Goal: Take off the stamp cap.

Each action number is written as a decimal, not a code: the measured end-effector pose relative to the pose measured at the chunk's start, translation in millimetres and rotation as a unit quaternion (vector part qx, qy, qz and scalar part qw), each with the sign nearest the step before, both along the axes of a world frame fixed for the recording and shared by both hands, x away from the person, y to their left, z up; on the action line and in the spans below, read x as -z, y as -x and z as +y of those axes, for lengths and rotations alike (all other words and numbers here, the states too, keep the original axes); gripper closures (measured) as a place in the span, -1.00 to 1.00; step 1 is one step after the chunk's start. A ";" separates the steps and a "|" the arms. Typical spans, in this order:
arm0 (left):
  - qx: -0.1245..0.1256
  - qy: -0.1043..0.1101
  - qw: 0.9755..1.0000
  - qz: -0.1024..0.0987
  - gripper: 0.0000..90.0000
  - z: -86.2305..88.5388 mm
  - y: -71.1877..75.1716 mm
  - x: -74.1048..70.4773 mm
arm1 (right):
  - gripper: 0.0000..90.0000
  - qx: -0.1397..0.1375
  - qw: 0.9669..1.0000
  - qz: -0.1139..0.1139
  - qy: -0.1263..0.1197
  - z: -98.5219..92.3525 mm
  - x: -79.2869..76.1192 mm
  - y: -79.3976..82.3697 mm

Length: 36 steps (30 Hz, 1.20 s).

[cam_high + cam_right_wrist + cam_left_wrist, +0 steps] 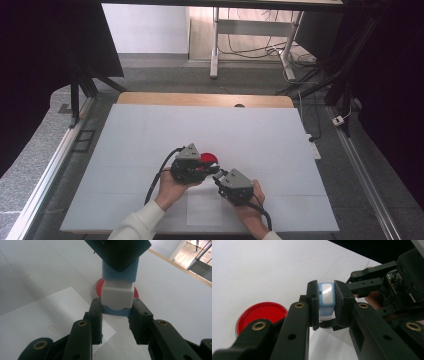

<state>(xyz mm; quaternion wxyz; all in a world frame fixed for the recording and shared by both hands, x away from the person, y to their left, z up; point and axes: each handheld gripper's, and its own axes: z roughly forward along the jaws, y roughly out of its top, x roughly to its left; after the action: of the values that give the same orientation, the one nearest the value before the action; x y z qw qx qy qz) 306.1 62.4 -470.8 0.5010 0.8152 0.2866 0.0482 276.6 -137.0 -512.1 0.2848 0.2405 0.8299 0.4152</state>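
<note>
A small blue and white block hangs between my two grippers, just above the white table cover. My left gripper is shut on its blue part, which carries a pale shiny panel. My right gripper comes from the opposite side and is shut on the block's white end, where a blue rim shows beneath. In the high view, the left gripper and right gripper meet tip to tip near the table's front middle. A red round dish lies on the table right behind them.
A white sheet of paper lies at the front edge, under and just in front of the hands. The white cover spreads wide to the left, right and back. A wooden table edge runs along the far side.
</note>
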 end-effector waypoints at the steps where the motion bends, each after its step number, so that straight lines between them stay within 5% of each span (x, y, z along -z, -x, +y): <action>1: -0.001 0.000 1.000 -0.001 0.67 0.0 0.3 0.2 | 0.44 0.001 1.000 0.000 -0.004 0.1 0.6 0.1; 7: -0.002 0.003 1.000 0.000 0.67 0.2 0.6 0.3 | 0.45 0.008 1.000 -0.001 -0.013 0.1 2.1 1.6; 18: 0.001 0.008 1.000 0.006 0.67 2.0 0.0 -0.2 | 0.45 -0.012 1.000 -0.005 0.020 -0.4 -2.7 0.3; 28: 0.000 0.018 1.000 0.009 0.67 3.9 0.0 -1.2 | 0.45 0.007 1.000 0.002 -0.021 -0.4 -0.7 3.3; 36: 0.001 0.020 1.000 0.009 0.67 5.0 0.5 -2.0 | 0.45 -0.002 1.000 -0.002 -0.009 -0.6 -2.7 3.1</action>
<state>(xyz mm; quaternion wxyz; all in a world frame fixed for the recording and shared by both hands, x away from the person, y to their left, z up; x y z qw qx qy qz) 305.6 67.4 -468.8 0.5145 0.8058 0.2913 0.0342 273.5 -137.7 -509.4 0.2836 0.2402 0.8260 0.4238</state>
